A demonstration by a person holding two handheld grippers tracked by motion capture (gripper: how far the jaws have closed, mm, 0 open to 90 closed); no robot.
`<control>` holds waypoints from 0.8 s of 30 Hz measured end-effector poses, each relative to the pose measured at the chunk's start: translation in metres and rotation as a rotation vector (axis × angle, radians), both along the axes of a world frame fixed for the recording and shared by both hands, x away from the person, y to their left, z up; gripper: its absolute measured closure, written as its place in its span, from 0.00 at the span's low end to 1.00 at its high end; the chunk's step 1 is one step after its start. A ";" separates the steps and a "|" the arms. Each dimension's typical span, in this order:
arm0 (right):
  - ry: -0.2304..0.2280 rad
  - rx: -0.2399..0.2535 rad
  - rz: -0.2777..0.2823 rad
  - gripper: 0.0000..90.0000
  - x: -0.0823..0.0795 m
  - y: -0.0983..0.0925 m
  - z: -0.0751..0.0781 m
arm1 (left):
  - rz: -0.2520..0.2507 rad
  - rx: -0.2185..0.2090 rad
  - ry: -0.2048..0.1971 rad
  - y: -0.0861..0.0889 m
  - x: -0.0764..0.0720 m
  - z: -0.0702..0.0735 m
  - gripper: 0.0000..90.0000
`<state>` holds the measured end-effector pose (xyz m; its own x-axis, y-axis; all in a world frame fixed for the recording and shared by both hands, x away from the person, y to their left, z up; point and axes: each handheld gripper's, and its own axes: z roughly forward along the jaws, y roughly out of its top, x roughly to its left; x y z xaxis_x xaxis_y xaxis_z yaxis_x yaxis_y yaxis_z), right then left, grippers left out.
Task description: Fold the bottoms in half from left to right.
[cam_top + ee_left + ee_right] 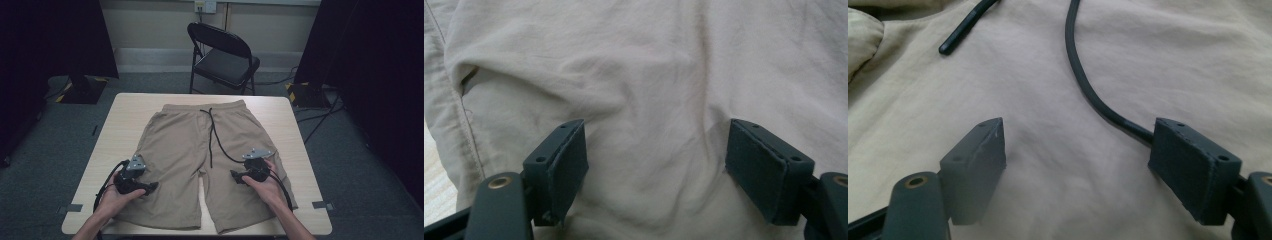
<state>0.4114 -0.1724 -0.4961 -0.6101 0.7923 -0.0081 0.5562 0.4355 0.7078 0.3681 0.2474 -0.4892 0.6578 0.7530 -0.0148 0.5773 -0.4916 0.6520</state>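
Observation:
A pair of khaki shorts lies flat on the light wooden table, waistband at the far side. Its black drawstring trails down over the front. My left gripper hovers over the shorts' left leg; in the left gripper view it is open, with wrinkled cloth spread below the jaws. My right gripper is over the right leg, also open. One drawstring runs behind its right pad, while the other cord's tip lies farther off.
A black folding chair stands beyond the table's far edge. Dark curtains and stand bases with cables flank the table on the grey floor. Tape marks sit at the table's near corners.

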 end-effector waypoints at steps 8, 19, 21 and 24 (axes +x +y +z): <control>-0.005 0.002 -0.011 0.24 -0.011 -0.012 0.000 | -0.037 -0.011 -0.014 -0.012 -0.005 -0.002 0.26; 0.006 -0.002 -0.022 0.24 -0.030 -0.035 0.001 | -0.100 -0.001 -0.006 -0.030 -0.013 -0.001 0.24; 0.004 -0.004 -0.022 0.24 -0.030 -0.035 0.001 | -0.098 -0.005 -0.006 -0.030 -0.013 -0.001 0.24; 0.009 -0.005 -0.027 0.24 -0.030 -0.034 0.001 | -0.097 0.002 0.001 -0.031 -0.012 0.000 0.24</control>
<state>0.3818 -0.2065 -0.4949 -0.5884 0.8086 -0.0064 0.5744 0.4235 0.7006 0.3564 0.2160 -0.4894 0.7276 0.6858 -0.0139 0.5277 -0.5467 0.6501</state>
